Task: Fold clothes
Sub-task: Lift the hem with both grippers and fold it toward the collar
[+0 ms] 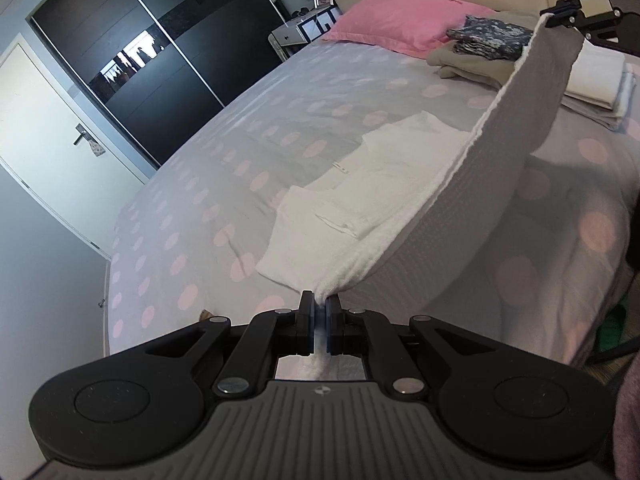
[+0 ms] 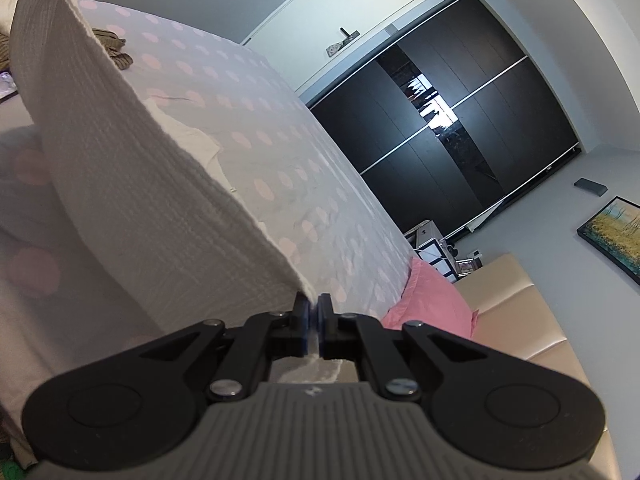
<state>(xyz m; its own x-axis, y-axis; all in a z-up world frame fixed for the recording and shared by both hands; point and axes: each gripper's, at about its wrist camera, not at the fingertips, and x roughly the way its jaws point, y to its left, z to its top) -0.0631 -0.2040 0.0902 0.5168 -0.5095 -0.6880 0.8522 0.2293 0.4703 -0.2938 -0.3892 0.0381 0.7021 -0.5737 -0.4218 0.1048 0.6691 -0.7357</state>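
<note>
I hold a white towel up over the bed with both claws.

My left claw [image 1: 319,305] pinches one corner of the white towel [image 1: 460,208] tight, and my right claw [image 2: 314,311] pinches the other. Its far side lies on the bed [image 1: 224,168]. If a corner slips out, it flops and the fold goes crooked, or it bumps the folded pile [image 1: 480,52].

1. My left wrist camera sat just behind my left gripper [image 1: 319,312], looking down along its fingers across the bed [image 1: 208,184] toward the pink pillow [image 1: 396,20].
2. My right wrist camera sat just behind my right gripper [image 2: 314,316], tilted, facing the wardrobe [image 2: 460,128].
3. Both views shared the bed, pillow, wardrobe and the white towel [image 1: 472,200] close to each lens.
</note>
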